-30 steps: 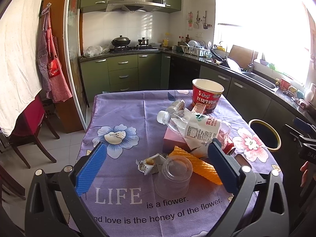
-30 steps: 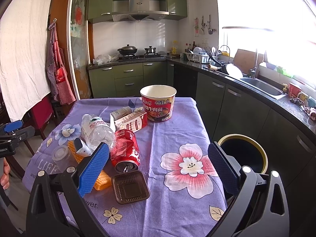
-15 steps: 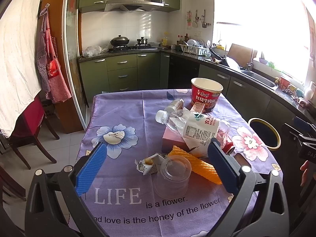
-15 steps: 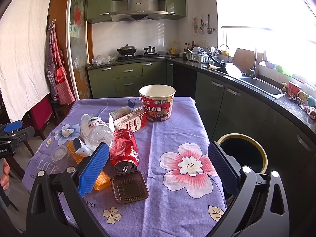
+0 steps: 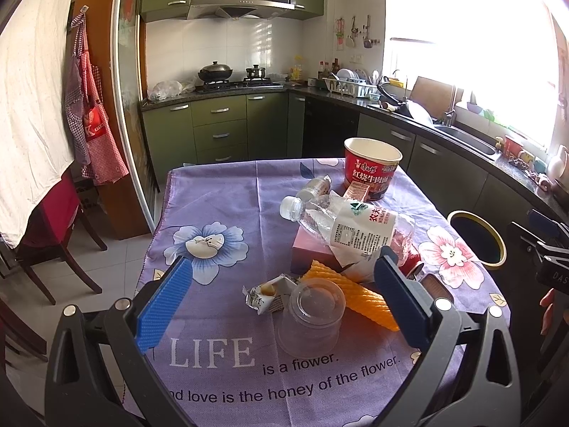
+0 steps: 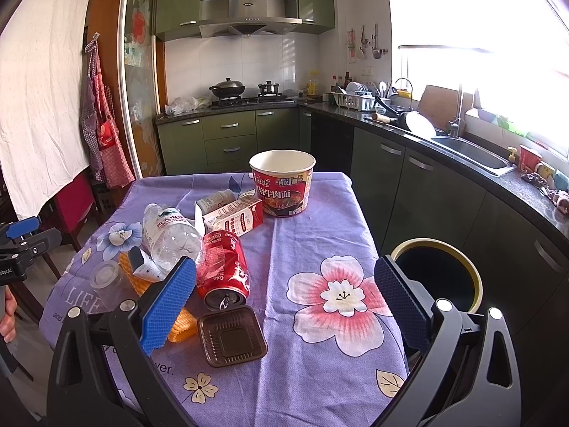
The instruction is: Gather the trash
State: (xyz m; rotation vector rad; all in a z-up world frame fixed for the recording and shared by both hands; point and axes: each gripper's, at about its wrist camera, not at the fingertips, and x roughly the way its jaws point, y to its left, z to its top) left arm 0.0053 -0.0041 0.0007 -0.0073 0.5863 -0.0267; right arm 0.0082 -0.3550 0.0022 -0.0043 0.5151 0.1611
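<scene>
Trash heap sits mid-frame on the purple tabletop (image 5: 220,192): clear cup (image 5: 311,315), orange wavy wrapper (image 5: 359,293), water bottle (image 5: 350,226), noodle bowl (image 5: 371,167) behind. Left hand-held gripper (image 5: 281,293) spread wide, empty, cup between its pads. Right hand-held gripper (image 6: 284,295) also wide, empty; crushed cola can (image 6: 224,272) and brown plastic tray (image 6: 231,336) low centre, bare cloth right of them. Bin (image 6: 437,274) stands off the tabletop's right edge. The tray is mostly hidden in left view.

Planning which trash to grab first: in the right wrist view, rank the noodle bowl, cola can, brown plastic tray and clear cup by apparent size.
1. Noodle bowl, though farthest.
2. Cola can and brown plastic tray: too alike to rank, and the tray is nearer.
3. Clear cup, smallest.
</scene>
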